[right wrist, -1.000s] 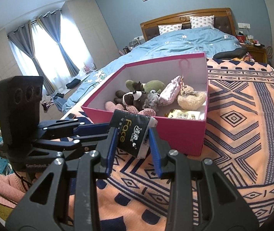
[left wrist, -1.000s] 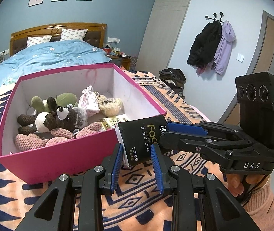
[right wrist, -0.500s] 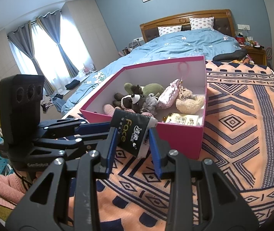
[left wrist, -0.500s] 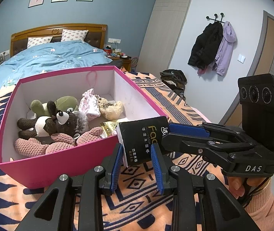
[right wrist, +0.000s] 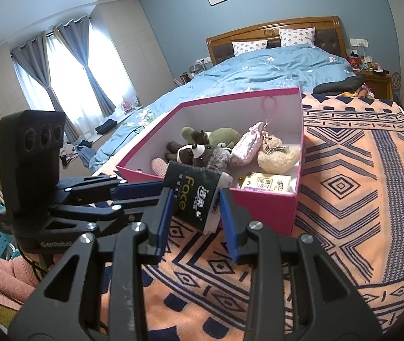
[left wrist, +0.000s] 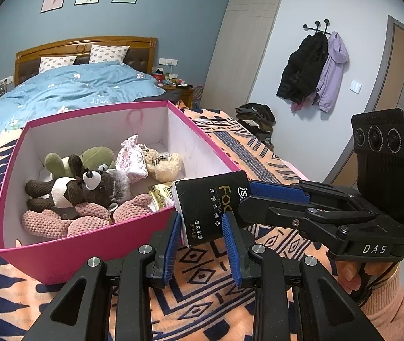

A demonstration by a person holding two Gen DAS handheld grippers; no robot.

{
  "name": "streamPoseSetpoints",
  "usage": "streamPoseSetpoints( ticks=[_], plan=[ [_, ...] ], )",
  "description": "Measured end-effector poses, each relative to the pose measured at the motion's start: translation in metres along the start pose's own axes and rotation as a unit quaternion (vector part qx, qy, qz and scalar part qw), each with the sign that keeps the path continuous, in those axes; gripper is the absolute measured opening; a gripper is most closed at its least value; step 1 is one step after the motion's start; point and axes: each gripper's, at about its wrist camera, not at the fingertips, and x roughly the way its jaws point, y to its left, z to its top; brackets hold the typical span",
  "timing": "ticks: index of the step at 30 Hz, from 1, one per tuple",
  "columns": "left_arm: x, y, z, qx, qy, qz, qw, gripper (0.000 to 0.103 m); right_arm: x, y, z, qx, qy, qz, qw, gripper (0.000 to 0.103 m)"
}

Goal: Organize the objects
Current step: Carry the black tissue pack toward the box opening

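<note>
Black tissue pack (left wrist: 212, 206) held in air at near rim of pink box (left wrist: 88, 244), above patterned blanket (right wrist: 344, 199) on bed. Both grippers on it: left gripper (left wrist: 203, 240) jaws clamped on one end, right gripper (right wrist: 195, 211) jaws clamped on other ("Face" lettering visible). Box open, holding plush toys (left wrist: 88, 187), pink pouch (left wrist: 131, 160), small yellow packet (left wrist: 160, 193). Right hand (left wrist: 355, 272) under its gripper, pink sleeve (right wrist: 0, 278) at left.

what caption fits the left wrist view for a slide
Both grippers hold a black tissue pack at the near edge of a pink cardboard box of plush toys.
</note>
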Motion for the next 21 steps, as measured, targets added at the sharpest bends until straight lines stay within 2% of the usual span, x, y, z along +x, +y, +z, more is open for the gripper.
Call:
streamPoseSetpoints(
  ticks=[21],
  plan=[
    [0.0037, 0.0000, 0.0052, 0.002, -0.004, 0.002, 1.0000, 0.029, 0.0006, -0.0012, 0.0049, -0.001, -0.002, -0.005, 1.000, 0.037]
  ],
)
